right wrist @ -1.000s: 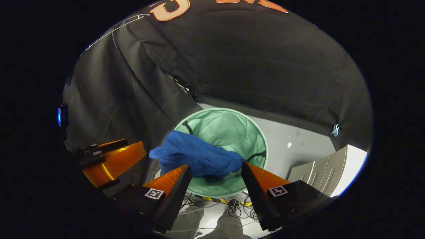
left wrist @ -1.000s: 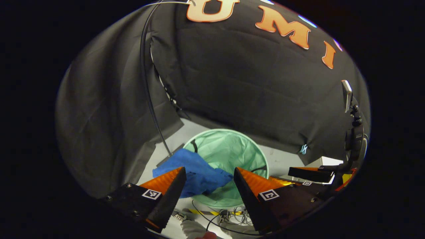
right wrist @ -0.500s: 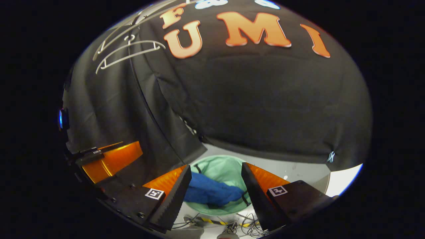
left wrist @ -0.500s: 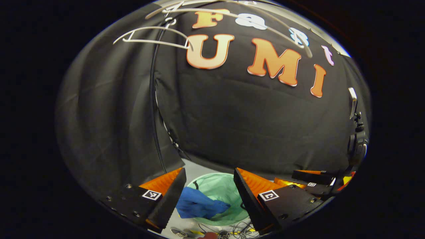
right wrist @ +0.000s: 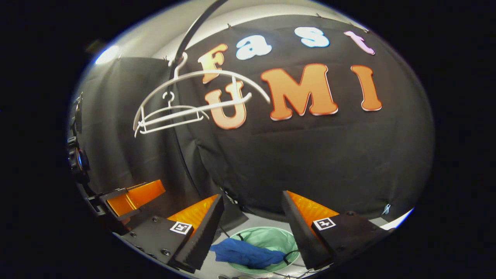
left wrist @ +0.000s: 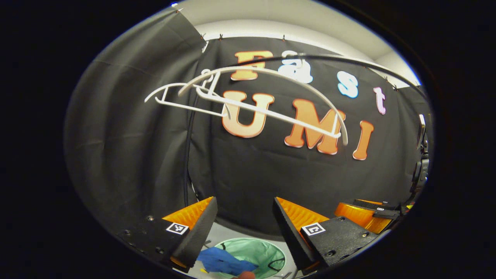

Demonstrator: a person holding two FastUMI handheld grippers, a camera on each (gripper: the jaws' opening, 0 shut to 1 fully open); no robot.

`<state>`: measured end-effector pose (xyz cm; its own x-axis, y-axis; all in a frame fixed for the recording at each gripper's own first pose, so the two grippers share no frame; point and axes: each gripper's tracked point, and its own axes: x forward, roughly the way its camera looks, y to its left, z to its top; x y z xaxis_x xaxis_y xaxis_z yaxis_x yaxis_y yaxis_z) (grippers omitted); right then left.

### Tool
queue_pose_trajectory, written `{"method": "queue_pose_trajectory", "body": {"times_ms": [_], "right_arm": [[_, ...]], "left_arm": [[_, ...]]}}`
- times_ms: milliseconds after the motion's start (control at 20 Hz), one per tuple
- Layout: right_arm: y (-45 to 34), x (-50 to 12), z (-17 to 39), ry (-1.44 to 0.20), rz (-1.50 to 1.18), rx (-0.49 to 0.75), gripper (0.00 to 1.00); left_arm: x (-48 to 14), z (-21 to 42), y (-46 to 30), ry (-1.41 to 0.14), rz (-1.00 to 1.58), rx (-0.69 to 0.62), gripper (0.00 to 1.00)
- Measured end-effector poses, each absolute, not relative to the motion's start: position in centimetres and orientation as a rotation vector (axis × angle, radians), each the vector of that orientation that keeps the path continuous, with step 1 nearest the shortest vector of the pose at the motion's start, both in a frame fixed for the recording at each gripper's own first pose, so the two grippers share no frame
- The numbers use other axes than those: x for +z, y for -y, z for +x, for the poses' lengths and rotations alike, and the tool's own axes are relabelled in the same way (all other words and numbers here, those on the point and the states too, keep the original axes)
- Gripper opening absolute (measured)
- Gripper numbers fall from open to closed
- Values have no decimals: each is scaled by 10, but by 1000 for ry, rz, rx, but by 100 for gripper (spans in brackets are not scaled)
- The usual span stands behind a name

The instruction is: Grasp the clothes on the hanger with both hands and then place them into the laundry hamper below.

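- My left hand-held gripper [left wrist: 244, 221] was released, its fingers spread wide with nothing between them.
- My right hand-held gripper [right wrist: 252, 217] was released too, jaws apart and gripping nothing.
- Far below the left hand-held gripper, seen between its fingers, sat the hamper [left wrist: 267, 254], round and pale green.
- The clothes [left wrist: 219, 261], a crumpled blue garment, lay in the hamper, draped over the rim on the side toward my left finger.
- From the right gripper view I saw the same: hamper [right wrist: 277, 240] well beneath the fingers, clothes [right wrist: 246, 252] bunched across its nearer-left rim.
- Well above and ahead of both hand-held grippers hung two white hangers [left wrist: 248, 104], both bare, on a dark curved rail [left wrist: 372, 66].
- In the right gripper view the hangers [right wrist: 182, 104] were up and to the left of the fingers.
- Off to the right of my left hand-held gripper I could see the other one's finger [left wrist: 360, 215].
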<state>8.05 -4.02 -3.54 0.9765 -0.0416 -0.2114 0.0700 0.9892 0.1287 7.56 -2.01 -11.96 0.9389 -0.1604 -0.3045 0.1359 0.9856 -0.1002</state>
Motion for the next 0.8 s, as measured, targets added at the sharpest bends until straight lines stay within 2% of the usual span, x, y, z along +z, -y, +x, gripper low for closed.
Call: {"method": "queue_pose_trajectory", "body": {"times_ms": [100,150,200,300,350,600,650,700,800], "right_arm": [[47,-8,68,-155,115,-62,98],[50,4,63,-128,100,-69,98],[52,14,59,-105,84,-74,98],[53,22,46,-61,57,-83,98],[53,27,41,-43,46,-85,91],[45,45,20,24,28,-69,100],[43,46,19,30,31,-62,98],[41,47,19,34,38,-56,89],[39,49,18,48,53,-48,89]], "left_arm": [[-97,76,20,-267,-67,-142,91],[-88,77,19,-246,-58,-136,87],[-79,76,17,-228,-48,-127,91],[-61,75,17,-208,-44,-116,89],[-54,74,18,-200,-49,-115,86],[-37,73,19,-166,-53,-105,86],[-34,70,19,-160,-50,-103,86],[-31,69,19,-154,-49,-101,86],[-23,66,14,-137,-48,-90,86]]}}
